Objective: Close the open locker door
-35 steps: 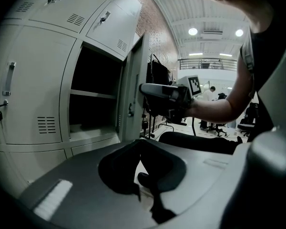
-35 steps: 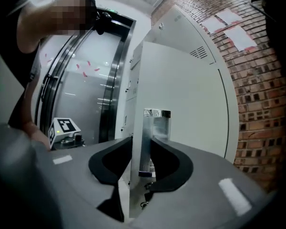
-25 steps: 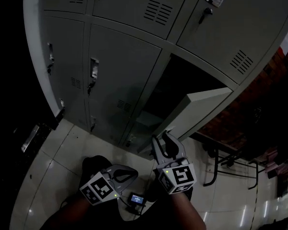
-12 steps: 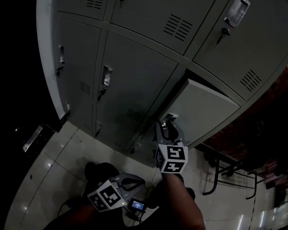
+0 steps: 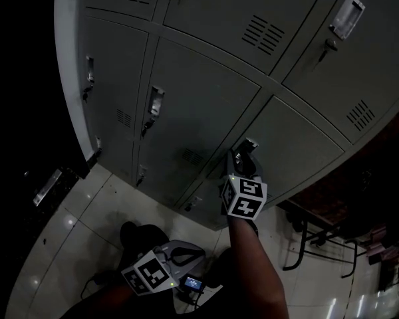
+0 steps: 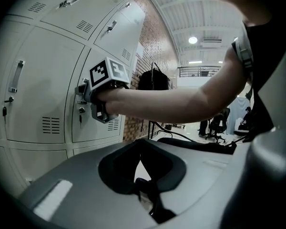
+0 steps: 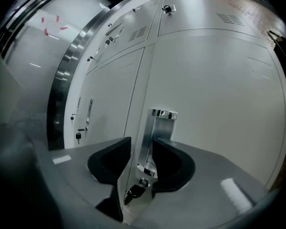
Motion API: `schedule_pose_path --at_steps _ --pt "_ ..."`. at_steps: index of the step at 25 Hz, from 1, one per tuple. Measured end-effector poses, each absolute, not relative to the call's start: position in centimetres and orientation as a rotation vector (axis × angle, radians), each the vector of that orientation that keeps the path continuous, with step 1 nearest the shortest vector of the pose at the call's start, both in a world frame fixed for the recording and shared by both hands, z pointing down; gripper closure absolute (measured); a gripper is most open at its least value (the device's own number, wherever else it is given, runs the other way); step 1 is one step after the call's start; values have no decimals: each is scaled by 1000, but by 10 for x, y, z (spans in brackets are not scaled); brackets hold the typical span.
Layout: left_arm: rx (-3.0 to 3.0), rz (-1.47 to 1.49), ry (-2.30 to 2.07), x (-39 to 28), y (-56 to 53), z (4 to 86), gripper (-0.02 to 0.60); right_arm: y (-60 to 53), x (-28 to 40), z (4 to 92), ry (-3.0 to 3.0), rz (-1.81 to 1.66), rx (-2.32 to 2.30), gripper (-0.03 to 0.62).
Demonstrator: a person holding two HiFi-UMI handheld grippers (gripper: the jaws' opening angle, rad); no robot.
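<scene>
1. Your right gripper (image 5: pixel 245 159) is up against the locker door (image 5: pixel 299 145), at the door's left edge.
2. In the right gripper view its jaws stand apart. The chrome handle (image 7: pixel 155 137) sits upright in the gap between them, closer to the right jaw.
3. A key (image 7: pixel 133 192) hangs in the lock just under that handle, low between the jaws.
4. The door sits in the lower row at the right of the bank. From the head view it looks flush with the neighbouring door (image 5: pixel 193 111) to its left.
5. Your left gripper (image 5: pixel 186 251) hangs low by your body over the tiled floor (image 5: pixel 86 218), well apart from the lockers. Its jaw tips are together with nothing between them.
</scene>
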State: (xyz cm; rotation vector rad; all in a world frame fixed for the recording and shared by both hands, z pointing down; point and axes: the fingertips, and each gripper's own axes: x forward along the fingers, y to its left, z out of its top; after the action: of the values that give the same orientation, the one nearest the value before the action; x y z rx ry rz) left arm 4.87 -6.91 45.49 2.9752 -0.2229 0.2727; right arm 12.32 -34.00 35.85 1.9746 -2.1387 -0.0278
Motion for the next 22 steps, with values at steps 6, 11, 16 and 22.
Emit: schedule_pose_path --at_steps 6,11,16,22 --pt "2983 284 -236 48 -70 456 569 -335 124 374 -2216 35 1919 433" --pt "2983 302 -248 47 -72 459 569 -304 128 386 -2302 104 1879 443" --pt "2973 333 -250 49 -71 463 569 -260 138 401 -2359 207 1803 499" --pt "2969 346 -259 53 -72 461 569 -193 150 408 -2502 252 1718 591"
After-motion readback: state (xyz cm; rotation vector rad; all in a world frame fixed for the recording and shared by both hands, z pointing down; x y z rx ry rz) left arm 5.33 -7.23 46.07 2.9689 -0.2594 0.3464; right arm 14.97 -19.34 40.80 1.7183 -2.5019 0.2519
